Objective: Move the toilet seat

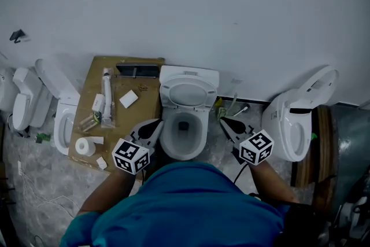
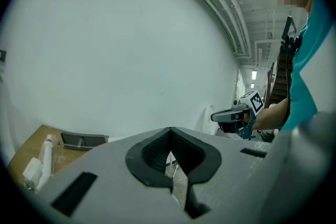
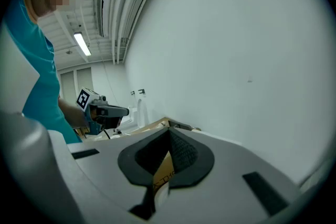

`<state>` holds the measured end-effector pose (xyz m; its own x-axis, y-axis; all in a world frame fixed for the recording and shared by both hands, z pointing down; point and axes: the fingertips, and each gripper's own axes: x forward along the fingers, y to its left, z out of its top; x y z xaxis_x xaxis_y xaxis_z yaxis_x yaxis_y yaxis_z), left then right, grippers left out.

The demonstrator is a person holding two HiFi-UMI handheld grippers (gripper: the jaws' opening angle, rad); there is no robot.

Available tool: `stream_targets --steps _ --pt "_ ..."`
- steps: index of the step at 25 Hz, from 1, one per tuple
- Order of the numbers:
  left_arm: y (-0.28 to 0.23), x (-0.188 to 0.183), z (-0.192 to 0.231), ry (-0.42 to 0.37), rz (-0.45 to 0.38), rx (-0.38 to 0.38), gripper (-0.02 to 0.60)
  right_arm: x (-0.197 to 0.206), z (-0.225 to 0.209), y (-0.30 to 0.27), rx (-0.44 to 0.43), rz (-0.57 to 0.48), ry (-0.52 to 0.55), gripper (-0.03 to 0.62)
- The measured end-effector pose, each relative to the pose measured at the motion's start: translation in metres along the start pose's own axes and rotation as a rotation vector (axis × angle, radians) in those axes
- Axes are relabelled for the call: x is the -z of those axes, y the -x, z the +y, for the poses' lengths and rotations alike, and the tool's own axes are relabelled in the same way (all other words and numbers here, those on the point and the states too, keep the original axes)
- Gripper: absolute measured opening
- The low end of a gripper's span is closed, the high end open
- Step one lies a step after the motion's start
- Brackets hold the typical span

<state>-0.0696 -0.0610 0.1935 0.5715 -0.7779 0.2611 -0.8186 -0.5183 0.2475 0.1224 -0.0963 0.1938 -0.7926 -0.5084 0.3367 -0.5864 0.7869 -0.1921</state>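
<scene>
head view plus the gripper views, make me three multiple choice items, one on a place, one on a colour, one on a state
1. Where does the cardboard sheet lie relative to the middle toilet?
A) on the person's left of it
B) on the person's right of it
C) on top of its tank

2. What colour is the person's shirt?
A) red
B) teal
C) yellow

3. How do the right gripper's jaws stand?
A) wide open
B) shut on a paper roll
C) shut with nothing in them

Answers:
1 A: the cardboard sheet lies on the floor beside the middle toilet, at the head view's left.
2 B: the shirt at the bottom of the head view is teal.
3 C: the right gripper shows its pads meeting in its own view, with nothing between them.
</scene>
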Motion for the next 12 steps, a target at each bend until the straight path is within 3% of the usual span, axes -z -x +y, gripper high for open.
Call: stream_targets --steps 12 --pt "0.001 -0.021 -0.009 0.018 -0.026 0.027 0.002 -0.021 0.005 0.012 -0.027 -0.067 -0.034 -0.002"
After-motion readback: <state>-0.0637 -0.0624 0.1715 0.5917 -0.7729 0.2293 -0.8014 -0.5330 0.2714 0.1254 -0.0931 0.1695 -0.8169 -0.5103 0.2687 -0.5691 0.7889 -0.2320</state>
